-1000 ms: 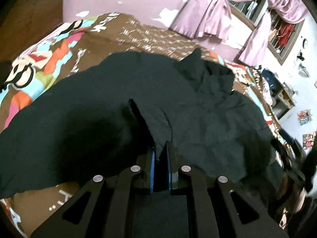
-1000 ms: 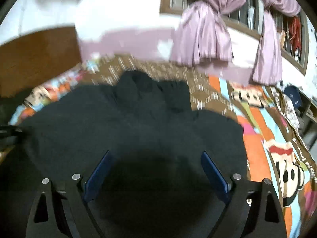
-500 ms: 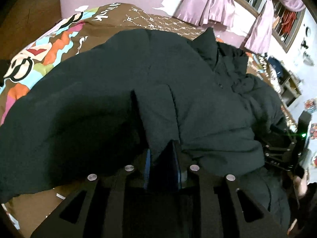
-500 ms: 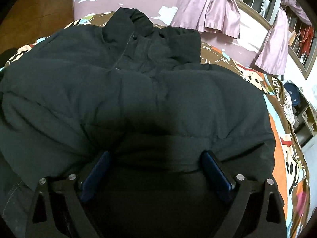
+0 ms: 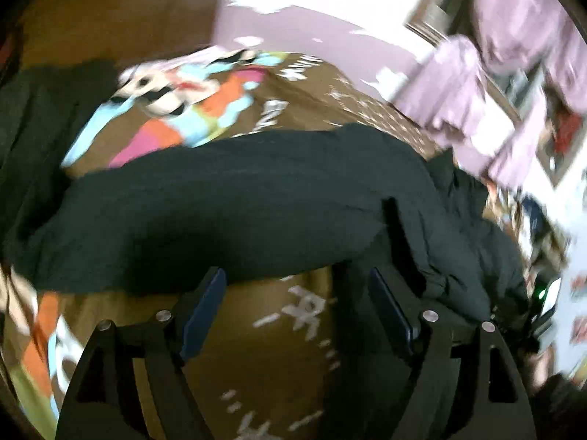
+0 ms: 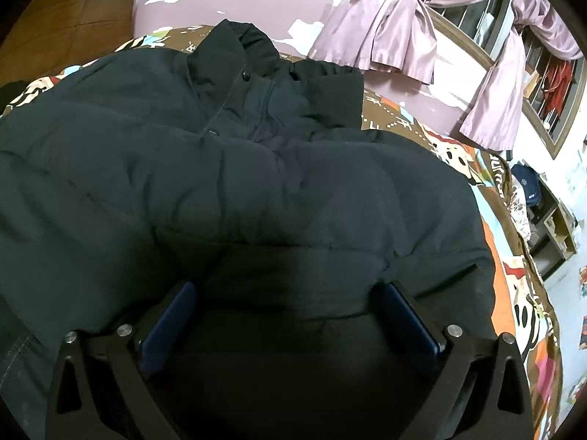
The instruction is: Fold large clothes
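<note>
Item under inspection: a large black padded jacket [image 6: 256, 190] lying spread on a bed covered by a brown bedspread [image 5: 279, 348] with white lettering and bright cartoon figures.

Right wrist view: the jacket fills most of the frame, front side up. Its collar [image 6: 238, 51] points toward the far wall, with a snap button visible just below it. One sleeve cuff [image 6: 334, 91] lies folded in over the chest, beside the collar. The right gripper [image 6: 284, 315] stands with its jaws wide apart, the blue pads [image 6: 167, 326] on either side of the lower padded portion of the jacket. Dark fabric lies between the jaws; no pinch on it is evident, and actual contact with the pads cannot be determined.

Left wrist view: the frame is blurred. The left gripper [image 5: 297, 308] is likewise wide open and holds nothing; bare bedspread shows between its fingers [image 5: 203, 311]. The jacket lies as a dark band across the bed just beyond the fingertips, and a part of it runs down close beside the right-hand finger.

Surroundings: pink curtains [image 6: 396, 25] tied at a barred window [image 6: 473, 11], a lilac-and-white wall [image 6: 227, 3], a wooden headboard [image 6: 62, 14] at the left
</note>
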A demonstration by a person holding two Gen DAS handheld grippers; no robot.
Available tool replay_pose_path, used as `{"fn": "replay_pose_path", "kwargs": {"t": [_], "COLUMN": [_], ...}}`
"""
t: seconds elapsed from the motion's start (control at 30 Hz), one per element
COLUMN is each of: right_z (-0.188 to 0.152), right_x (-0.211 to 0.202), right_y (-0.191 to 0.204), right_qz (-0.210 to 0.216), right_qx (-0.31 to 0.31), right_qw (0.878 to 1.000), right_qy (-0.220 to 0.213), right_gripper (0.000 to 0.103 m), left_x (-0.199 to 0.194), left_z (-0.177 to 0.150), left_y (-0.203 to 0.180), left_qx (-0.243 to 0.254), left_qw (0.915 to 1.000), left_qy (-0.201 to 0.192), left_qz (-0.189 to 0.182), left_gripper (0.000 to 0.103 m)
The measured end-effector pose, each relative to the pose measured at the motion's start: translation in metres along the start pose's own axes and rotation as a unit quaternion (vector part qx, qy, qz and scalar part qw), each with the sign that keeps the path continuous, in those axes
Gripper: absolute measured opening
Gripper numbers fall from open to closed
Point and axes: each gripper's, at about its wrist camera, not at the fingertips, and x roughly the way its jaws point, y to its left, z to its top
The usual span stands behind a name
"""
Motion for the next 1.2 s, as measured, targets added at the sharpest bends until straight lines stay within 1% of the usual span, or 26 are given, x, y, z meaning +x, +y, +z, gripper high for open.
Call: {"fn": "replay_pose_path", "kwargs": {"t": [0.03, 0.07, 0.17, 0.2, 0.23, 0.3, 0.37, 0.4, 0.47, 0.53, 0.57, 0.63, 0.7, 0.8, 0.9, 0.97, 1.03, 1.1, 1.13, 1.17, 1.2], "right_z": [0.001, 0.003, 0.013, 0.018, 0.026, 0.044, 0.065, 0.073, 0.088, 0.096, 0.098, 0.096, 0.091, 0.081, 0.072, 0.07, 0.07, 0.069, 0.069, 0.069, 0.069], "right_x": [0.0, 0.0, -0.009, -0.014, -0.022, -0.033, -0.046, -0.05, -0.056, -0.055, -0.054, -0.053, -0.049, -0.035, -0.028, -0.028, -0.025, -0.024, -0.023, -0.023, -0.023], "right_y": [0.0, 0.0, 0.003, 0.005, 0.01, 0.028, 0.056, 0.067, 0.093, 0.116, 0.126, 0.143, 0.155, 0.158, 0.154, 0.154, 0.151, 0.148, 0.148, 0.149, 0.149], "right_qz": [0.0, 0.0, 0.002, 0.012, 0.03, 0.06, 0.09, 0.107, 0.157, 0.181, 0.185, 0.177, 0.169, 0.174, 0.187, 0.194, 0.203, 0.212, 0.214, 0.216, 0.216], "right_qx": [0.001, 0.0, 0.004, 0.01, 0.012, 0.0, -0.023, -0.027, -0.03, -0.035, -0.042, -0.066, -0.088, -0.072, -0.05, -0.044, -0.038, -0.032, -0.03, -0.029, -0.028], "right_qw": [1.0, 1.0, 1.0, 1.0, 0.999, 0.997, 0.993, 0.991, 0.983, 0.979, 0.977, 0.976, 0.976, 0.978, 0.976, 0.975, 0.974, 0.973, 0.972, 0.972, 0.972], "right_qy": [0.001, 0.003, -0.002, -0.013, -0.028, -0.048, -0.072, -0.08, -0.089, -0.091, -0.095, -0.105, -0.104, -0.089, -0.096, -0.095, -0.092, -0.089, -0.089, -0.089, -0.089], "right_gripper": [0.103, 0.103, 0.103, 0.103, 0.103, 0.103, 0.103, 0.103, 0.103, 0.103, 0.103, 0.103, 0.103, 0.103, 0.103, 0.103, 0.103, 0.103, 0.103, 0.103, 0.103], "left_x": [-0.002, -0.005, -0.012, -0.014, -0.016, -0.022, -0.028, -0.031, -0.036, -0.04, -0.04, -0.041, -0.043, -0.042, -0.038, -0.039, -0.039, -0.036, -0.036, -0.036, -0.038], "left_z": [0.0, -0.001, -0.006, -0.007, -0.008, -0.008, -0.007, -0.005, -0.004, -0.002, -0.003, -0.001, -0.004, -0.008, -0.012, -0.014, -0.013, -0.01, -0.008, -0.007, -0.007], "left_y": [0.01, 0.026, 0.06, 0.072, 0.08, 0.099, 0.116, 0.124, 0.136, 0.149, 0.154, 0.164, 0.173, 0.183, 0.188, 0.19, 0.191, 0.189, 0.187, 0.186, 0.185], "left_qx": [-0.019, -0.047, -0.108, -0.128, -0.14, -0.166, -0.191, -0.204, -0.222, -0.234, -0.235, -0.24, -0.248, -0.259, -0.264, -0.262, -0.255, -0.242, -0.232, -0.227, -0.231], "left_qw": [0.9998, 0.9988, 0.9939, 0.9914, 0.9897, 0.9857, 0.9811, 0.978, 0.9729, 0.9684, 0.9672, 0.9643, 0.9614, 0.9574, 0.9552, 0.9548, 0.9564, 0.9595, 0.9607, 0.9606, 0.9579], "left_qy": [0.003, 0.009, 0.012, 0.014, 0.014, 0.007, -0.003, -0.011, -0.026, -0.038, -0.04, -0.042, -0.049, -0.052, -0.051, -0.06, -0.067, -0.065, -0.061, -0.061, -0.073], "left_qz": [0.005, 0.013, 0.018, 0.022, 0.024, 0.026, 0.032, 0.042, 0.059, 0.079, 0.088, 0.104, 0.109, 0.117, 0.122, 0.126, 0.127, 0.129, 0.139, 0.148, 0.154], "left_gripper": [0.076, 0.077, 0.077, 0.077, 0.077, 0.077, 0.077, 0.077, 0.077, 0.077, 0.077, 0.077, 0.077, 0.077, 0.077, 0.076, 0.071, 0.045, 0.038, 0.021, 0.01]}}
